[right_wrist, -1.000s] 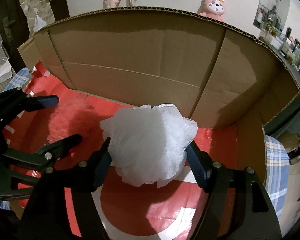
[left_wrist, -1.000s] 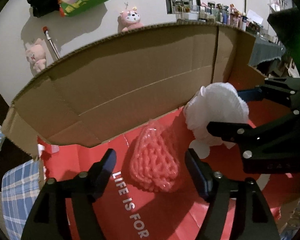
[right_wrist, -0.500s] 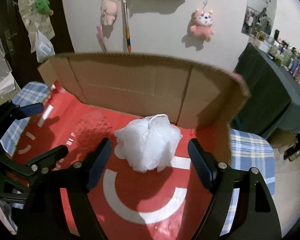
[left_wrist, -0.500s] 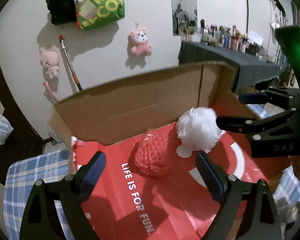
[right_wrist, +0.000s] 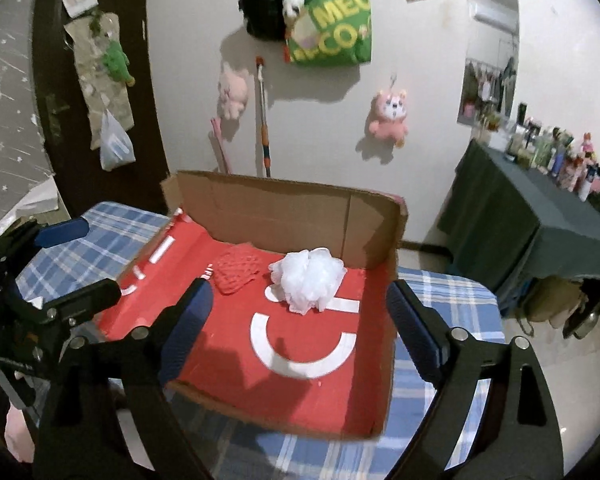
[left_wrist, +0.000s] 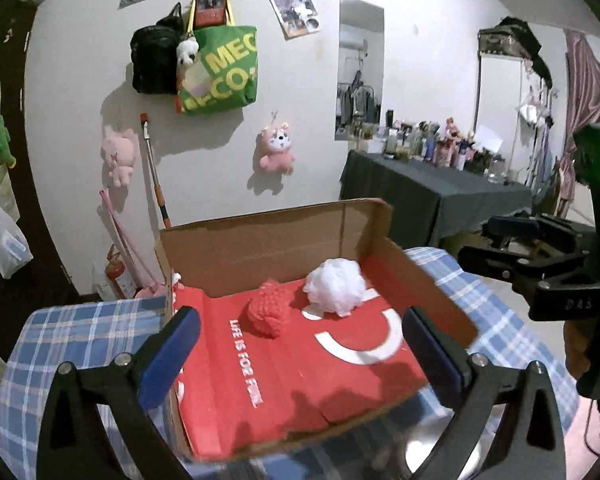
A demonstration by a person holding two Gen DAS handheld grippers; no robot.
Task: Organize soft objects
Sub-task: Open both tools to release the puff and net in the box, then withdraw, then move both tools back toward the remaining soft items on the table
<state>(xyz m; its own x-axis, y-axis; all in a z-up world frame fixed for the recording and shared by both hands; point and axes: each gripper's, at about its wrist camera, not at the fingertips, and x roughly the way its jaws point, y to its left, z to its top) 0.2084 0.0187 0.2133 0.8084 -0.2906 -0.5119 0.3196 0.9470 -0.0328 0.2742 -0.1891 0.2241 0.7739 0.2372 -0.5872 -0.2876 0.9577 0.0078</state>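
Lying inside the cardboard box [left_wrist: 276, 236], toward its far wall: a white mesh bath puff [left_wrist: 334, 286] and a red crocheted pad [left_wrist: 266, 310], side by side and touching or nearly so. In the left wrist view, both at frame centre, pad left of puff; in the right wrist view, puff [right_wrist: 308, 278] just above centre, pad [right_wrist: 236, 268] to its left. Box floor lined with red printed paper bearing white lettering and a white arc. Box resting on a blue plaid cloth [left_wrist: 72, 332] — cloth visible at lower left and right of both frames.

Left gripper [left_wrist: 300, 344]: jaws spread wide, having just been opening, nothing between the blue pads [left_wrist: 168, 356]; poised above the near edge of the box, clear of both soft items. Right gripper [right_wrist: 300, 320]: jaws likewise apart, having just been opening, nothing gripped; puff lying free on the red floor beyond the fingertips. Each gripper seen from the other's camera — right gripper [left_wrist: 500, 248] at the right edge, left gripper [right_wrist: 76, 256] at the left edge.

Background, upper half of frame: white wall with a green tote bag [left_wrist: 220, 72], a pink plush toy [left_wrist: 276, 148] and a dark-draped table [left_wrist: 432, 188] crowded with bottles at right.
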